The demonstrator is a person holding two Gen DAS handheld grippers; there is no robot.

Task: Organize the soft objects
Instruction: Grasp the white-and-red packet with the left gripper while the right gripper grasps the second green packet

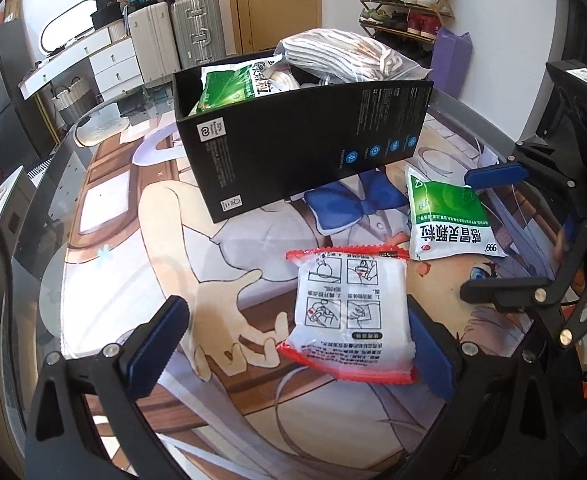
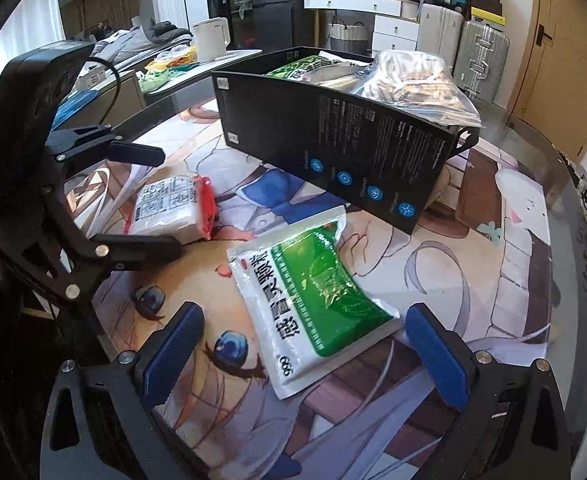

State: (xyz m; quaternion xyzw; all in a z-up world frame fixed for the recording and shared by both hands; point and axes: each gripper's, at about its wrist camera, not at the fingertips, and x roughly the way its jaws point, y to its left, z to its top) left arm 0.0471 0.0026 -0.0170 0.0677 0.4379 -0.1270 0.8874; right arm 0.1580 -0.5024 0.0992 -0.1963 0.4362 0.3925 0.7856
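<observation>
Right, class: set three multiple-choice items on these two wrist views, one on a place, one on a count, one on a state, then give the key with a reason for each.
1. Where does the red-edged white packet lie?
A. Inside the black box
B. On the printed mat, outside the box
C. On the shoe rack

2. How many packets lie on the mat outside the black box?
A. Two
B. Four
C. None

3. How do the right tongs stand?
A. Shut on a towel
B. Shut and empty
C. Open around the green-and-white packet

Key: B, it rests on the mat before the box. A, only the red-edged and green-and-white ones. C, both pads stand apart, either side of it.
</observation>
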